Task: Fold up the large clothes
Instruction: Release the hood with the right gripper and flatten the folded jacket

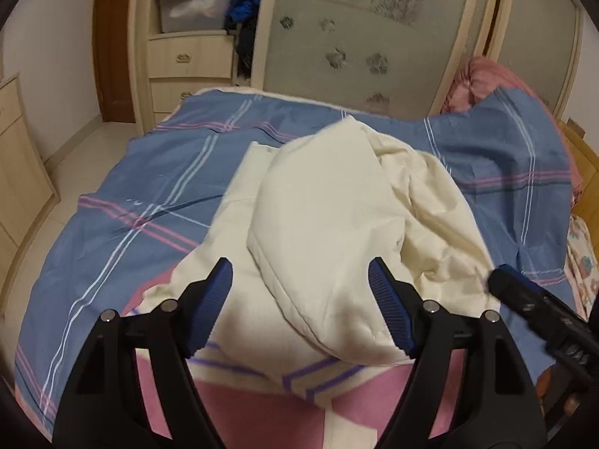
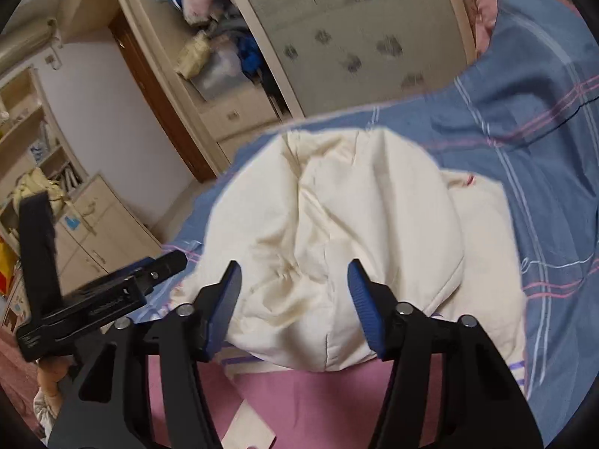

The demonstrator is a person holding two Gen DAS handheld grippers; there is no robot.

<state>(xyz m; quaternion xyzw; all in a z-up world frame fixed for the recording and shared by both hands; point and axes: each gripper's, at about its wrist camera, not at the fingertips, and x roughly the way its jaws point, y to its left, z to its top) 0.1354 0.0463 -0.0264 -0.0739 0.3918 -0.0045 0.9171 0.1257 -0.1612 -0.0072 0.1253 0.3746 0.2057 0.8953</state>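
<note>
The cream padded garment [image 1: 337,224] lies bunched just ahead of the left gripper [image 1: 301,307], whose jaws stand apart. The right gripper [image 2: 295,307], jaws likewise spread, hovers above the garment's near fold on the blue plaid bedcover [image 2: 543,172].

- Garment [image 1: 337,202]: plain cream.
- Bedcover [image 1: 142,194]: blue, pink-and-white plaid lines.
- Lower sheet [image 1: 262,408]: pink, possibly purple-striped.
- Finger pads [image 1: 389,307]: blue.

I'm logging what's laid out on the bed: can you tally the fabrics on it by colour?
Cream: 1, the padded garment
Blue plaid: 1, the bed sheet
Pink: 2, the near cloth and the bundle at the head
Total: 4
Both grippers, left and right, hang open.
</note>
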